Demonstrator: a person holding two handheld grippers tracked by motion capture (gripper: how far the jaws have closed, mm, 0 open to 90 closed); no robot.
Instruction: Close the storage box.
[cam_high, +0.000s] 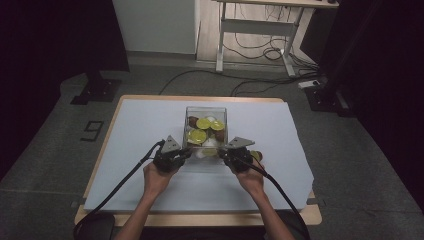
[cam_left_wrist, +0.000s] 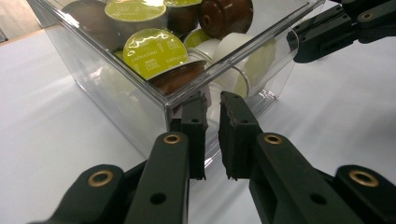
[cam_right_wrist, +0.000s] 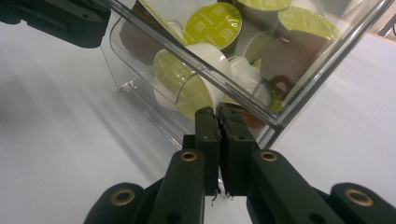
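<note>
Room: dim, grey floor around a wooden table (cam_high: 100, 165); black cables (cam_high: 250, 52) lie on the floor under a white desk frame (cam_high: 260, 27) at the back, and dark stands sit at both sides.
Surface: white sheet (cam_high: 145, 125) covers nearly the whole tabletop.
Box: clear plastic box (cam_high: 206, 131) stands near the middle of the sheet, at its near half, filled with coffee capsules (cam_high: 204, 123) with lime-green lids, plus brown and white ones.
Left gripper: left gripper (cam_left_wrist: 212, 105) sits at the box's near left corner; its 2 jaws are drawn close with a narrow gap, tips right at the clear wall's lower edge. Whether they pinch the wall I cannot tell.
Right gripper: right gripper (cam_right_wrist: 217, 112) sits at the near right corner, jaws pressed together, tips against the box's bottom edge; a grip on the plastic cannot be made out.
Hands: 2 hands (cam_high: 157, 177) come in from the bottom edge, 1 on each gripper.
In the way: the box's near wall stands between both grippers and the capsules; each gripper's cable (cam_high: 120, 185) trails back across the sheet.
</note>
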